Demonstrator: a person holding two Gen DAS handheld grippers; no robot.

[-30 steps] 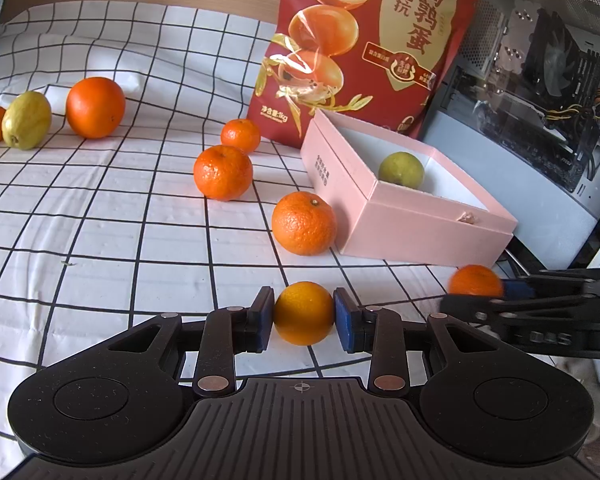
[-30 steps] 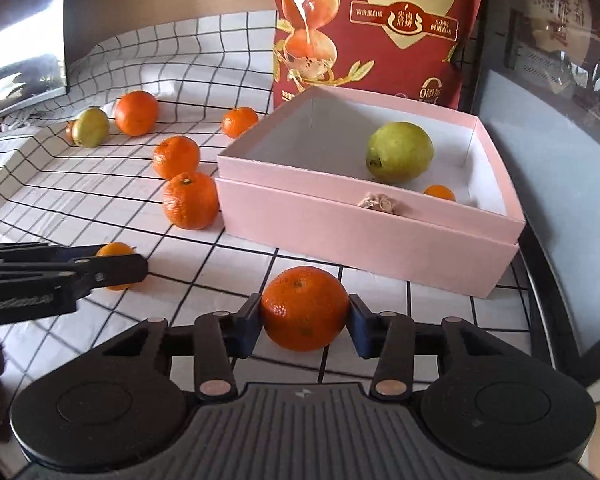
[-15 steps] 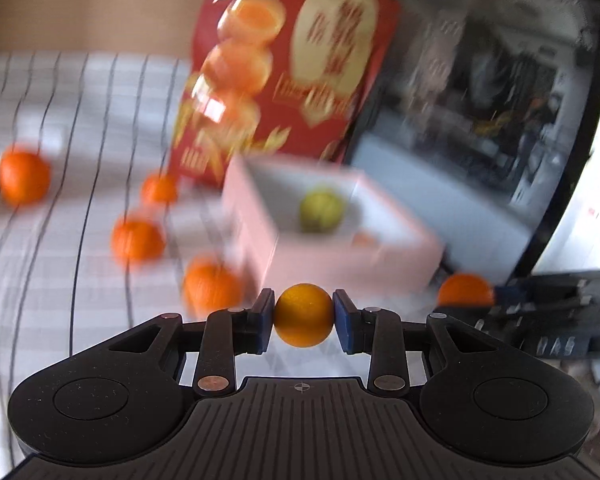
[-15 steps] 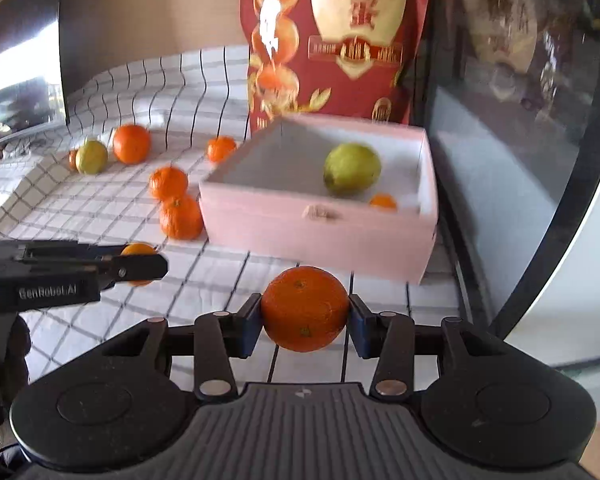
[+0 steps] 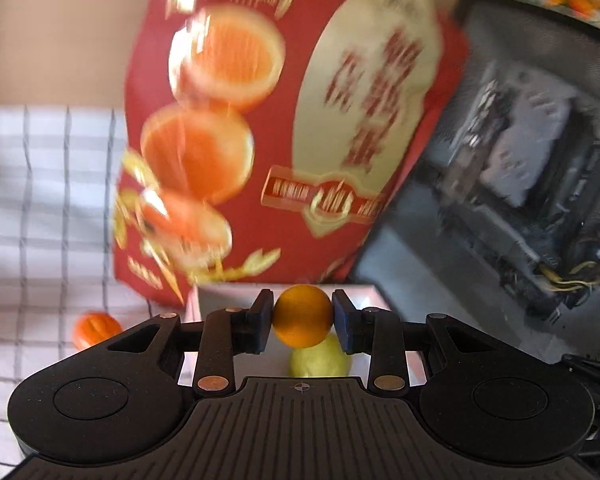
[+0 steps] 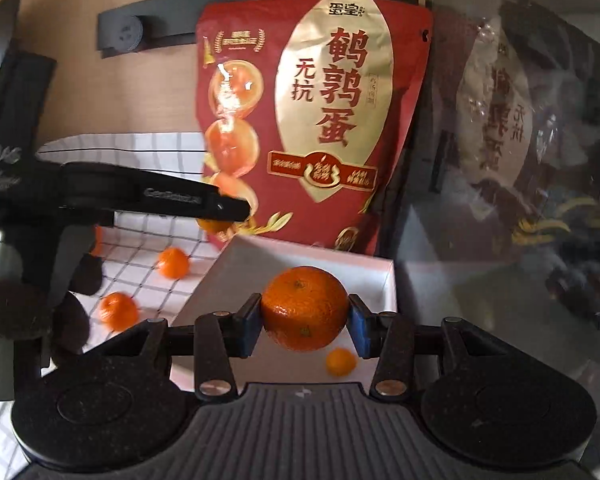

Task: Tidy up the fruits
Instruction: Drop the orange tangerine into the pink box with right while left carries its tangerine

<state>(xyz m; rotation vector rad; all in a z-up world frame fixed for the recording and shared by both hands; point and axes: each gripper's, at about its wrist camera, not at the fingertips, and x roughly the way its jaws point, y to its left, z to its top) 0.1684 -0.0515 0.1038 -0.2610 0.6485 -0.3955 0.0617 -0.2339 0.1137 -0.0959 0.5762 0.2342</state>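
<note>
Left wrist view: a small orange [image 5: 303,316] is clamped by the left gripper [image 5: 303,318] above the pink box [image 6: 300,258]; a mandarin [image 6: 304,308] is clamped by the right gripper [image 6: 304,322]. 2 fruits are boxed; 3 are seen outside.

Home; checked tablecloth [image 5: 40,208]; snack bag [image 6: 320,120]

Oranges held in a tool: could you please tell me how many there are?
2: a small orange in the left tool, a larger mandarin in the right tool.
</note>
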